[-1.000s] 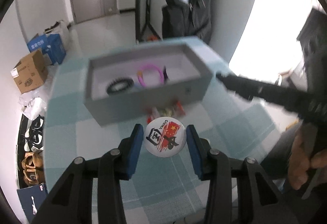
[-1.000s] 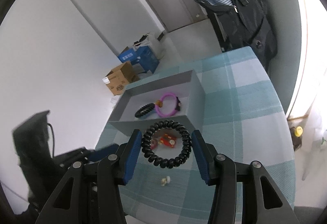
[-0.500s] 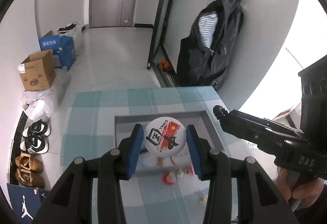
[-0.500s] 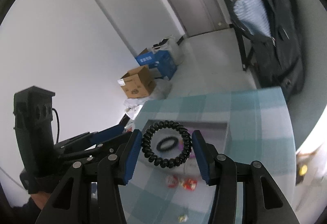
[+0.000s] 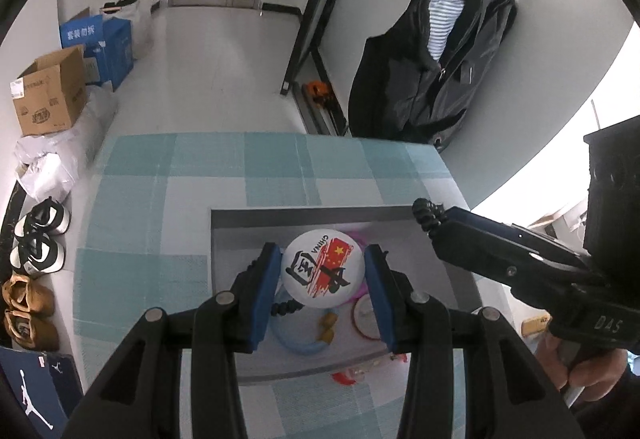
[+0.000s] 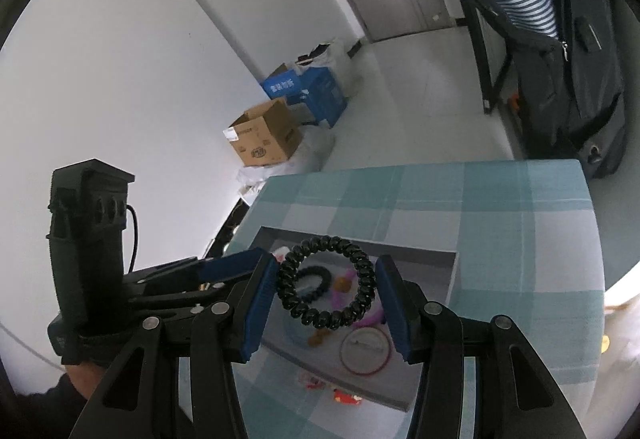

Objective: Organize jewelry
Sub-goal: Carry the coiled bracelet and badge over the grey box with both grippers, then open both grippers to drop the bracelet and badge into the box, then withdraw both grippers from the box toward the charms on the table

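Note:
My left gripper [image 5: 323, 274] is shut on a white round badge [image 5: 322, 268] with a red flag print, held above the grey box [image 5: 328, 214]. My right gripper [image 6: 327, 289] is shut on a black spiral hair tie [image 6: 327, 290], also above the grey box [image 6: 416, 251]. The box holds a black hair tie [image 6: 316, 281], a red ring [image 6: 366, 351], a pale blue ring [image 5: 296, 339], a pink ring and small yellow pieces [image 5: 328, 327]. The right gripper's tip shows in the left wrist view [image 5: 430, 217]; the left gripper shows in the right wrist view [image 6: 224, 269].
The box sits on a table with a teal checked cloth [image 5: 160, 191]. Small red items [image 6: 346, 395] lie on the cloth just in front of the box. On the floor beyond are cardboard boxes [image 5: 48, 95], shoes [image 5: 36, 239] and a hanging dark jacket [image 5: 440, 63].
Both grippers have risen and tilted down, from in front of the box to above it. Each keeps its hold: the badge on the left, the hair tie on the right.

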Demonstrator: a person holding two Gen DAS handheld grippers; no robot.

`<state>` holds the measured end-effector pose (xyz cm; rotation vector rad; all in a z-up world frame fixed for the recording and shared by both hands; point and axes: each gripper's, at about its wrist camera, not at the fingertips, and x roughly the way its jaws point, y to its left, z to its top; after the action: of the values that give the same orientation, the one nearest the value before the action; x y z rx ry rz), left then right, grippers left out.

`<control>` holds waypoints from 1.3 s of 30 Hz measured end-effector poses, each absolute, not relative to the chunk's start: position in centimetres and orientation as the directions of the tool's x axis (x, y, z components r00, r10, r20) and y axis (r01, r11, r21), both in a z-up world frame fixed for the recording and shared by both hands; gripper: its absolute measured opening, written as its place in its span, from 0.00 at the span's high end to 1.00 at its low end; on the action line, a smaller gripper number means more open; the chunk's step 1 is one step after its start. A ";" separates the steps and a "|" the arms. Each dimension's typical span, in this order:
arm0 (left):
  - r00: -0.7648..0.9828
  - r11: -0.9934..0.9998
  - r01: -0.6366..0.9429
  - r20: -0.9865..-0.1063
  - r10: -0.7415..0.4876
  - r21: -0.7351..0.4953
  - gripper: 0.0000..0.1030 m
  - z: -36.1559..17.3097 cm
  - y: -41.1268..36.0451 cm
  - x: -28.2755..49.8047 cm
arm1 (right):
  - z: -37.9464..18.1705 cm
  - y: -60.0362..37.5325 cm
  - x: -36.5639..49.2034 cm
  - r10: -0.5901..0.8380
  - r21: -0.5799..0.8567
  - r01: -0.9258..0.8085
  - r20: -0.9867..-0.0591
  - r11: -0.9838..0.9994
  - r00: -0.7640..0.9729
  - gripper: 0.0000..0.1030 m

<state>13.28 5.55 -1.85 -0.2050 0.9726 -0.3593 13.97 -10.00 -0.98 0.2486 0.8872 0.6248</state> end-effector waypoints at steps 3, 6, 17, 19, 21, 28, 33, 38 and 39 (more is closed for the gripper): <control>0.492 0.921 0.202 -0.778 -0.391 -0.335 0.64 -2.2 5.7 13.4 | -1.4 -9.4 14.1 0.598 0.434 -0.419 -0.664 0.798 0.450 0.51; 0.481 0.915 0.190 -0.779 -0.403 -0.356 0.64 -2.6 6.2 13.7 | -2.2 -8.9 14.6 0.583 0.420 -0.418 -0.690 0.806 0.430 0.51; 0.462 0.880 0.195 -0.751 -0.472 -0.433 0.63 -2.8 6.2 14.0 | -2.6 -9.7 15.4 0.606 0.483 -0.369 -0.676 0.794 0.419 0.49; 0.446 0.868 0.189 -0.748 -0.492 -0.459 0.51 -2.9 6.2 14.3 | -2.5 -10.0 15.5 0.613 0.496 -0.361 -0.668 0.790 0.423 0.40; 0.456 0.849 0.195 -0.721 -0.521 -0.491 0.35 -2.7 6.4 14.2 | -2.3 -10.6 15.6 0.617 0.515 -0.341 -0.656 0.787 0.434 0.29; 0.473 0.841 0.183 -0.704 -0.529 -0.509 0.33 -2.4 6.9 14.0 | -0.7 -14.3 15.5 0.642 0.595 -0.286 -0.558 0.752 0.526 0.21; 0.494 0.851 0.223 -0.697 -0.519 -0.476 0.33 -1.6 6.5 13.0 | -0.7 -15.3 15.9 0.620 0.598 -0.248 -0.566 0.762 0.542 0.20; 0.493 0.842 0.265 -0.685 -0.536 -0.469 0.33 -1.2 6.2 12.0 | -0.5 -15.3 15.6 0.603 0.565 -0.264 -0.578 0.782 0.549 0.18; 0.483 0.822 0.287 -0.667 -0.567 -0.492 0.33 -1.1 6.1 11.7 | -0.4 -15.1 15.5 0.604 0.555 -0.278 -0.578 0.784 0.549 0.16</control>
<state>11.69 6.11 -1.07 -0.3354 0.9307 -0.5322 15.48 -15.10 -0.37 0.4286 0.8381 0.5414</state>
